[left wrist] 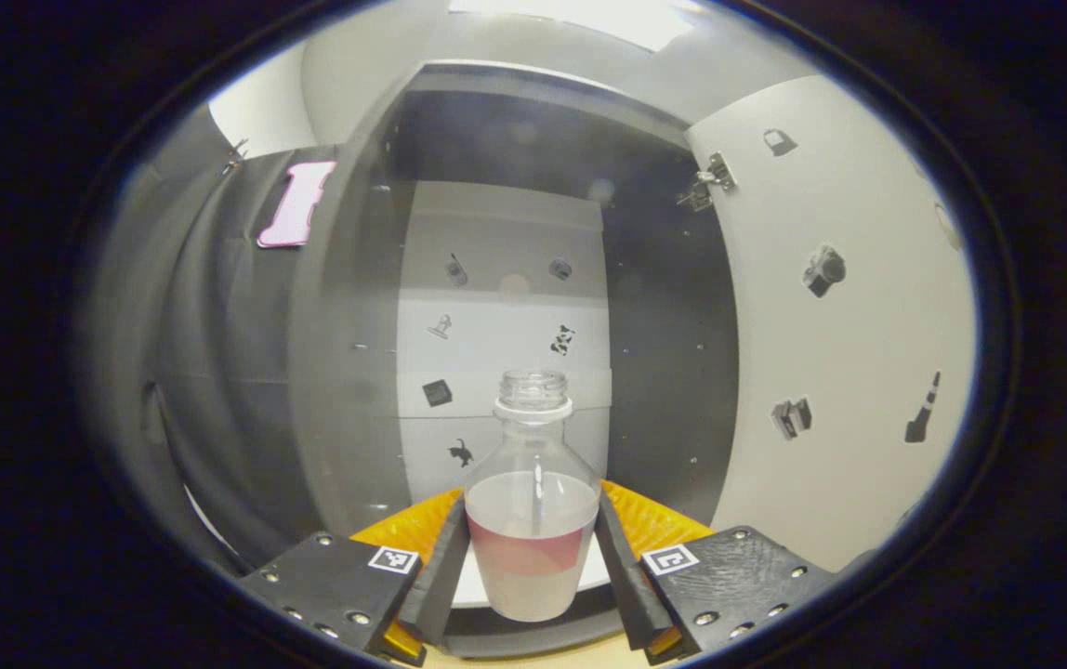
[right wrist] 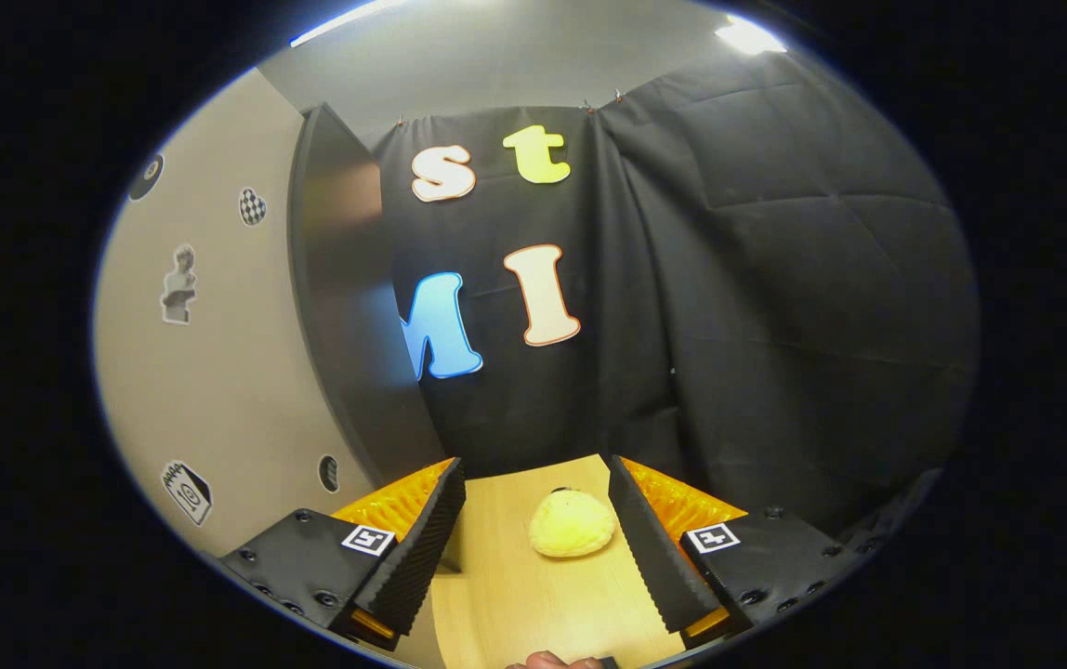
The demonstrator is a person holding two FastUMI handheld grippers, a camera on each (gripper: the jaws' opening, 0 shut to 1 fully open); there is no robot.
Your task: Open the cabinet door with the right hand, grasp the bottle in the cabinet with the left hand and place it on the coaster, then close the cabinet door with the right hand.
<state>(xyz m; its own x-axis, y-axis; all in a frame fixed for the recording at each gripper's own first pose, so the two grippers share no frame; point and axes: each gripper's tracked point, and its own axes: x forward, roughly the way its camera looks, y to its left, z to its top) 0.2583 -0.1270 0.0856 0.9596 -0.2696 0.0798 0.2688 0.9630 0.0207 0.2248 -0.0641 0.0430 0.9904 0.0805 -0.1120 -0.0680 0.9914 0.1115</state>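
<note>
Bottle [left wrist: 532, 506] clamped low on its body by the left claw [left wrist: 532, 557], in front of the open cabinet [left wrist: 496, 279].

Both fingers are pressed against its lower sides; a clear, uncapped plastic body, part filled, is judged light, slightly squashy and easily spilled, so an upright, low hold is advised. The right claw [right wrist: 533, 539] is held open and empty over the desk [right wrist: 533, 604], the door [right wrist: 217, 353] beside it. The coaster is not made out, and what the bottle's base rests on cannot be told.
</note>
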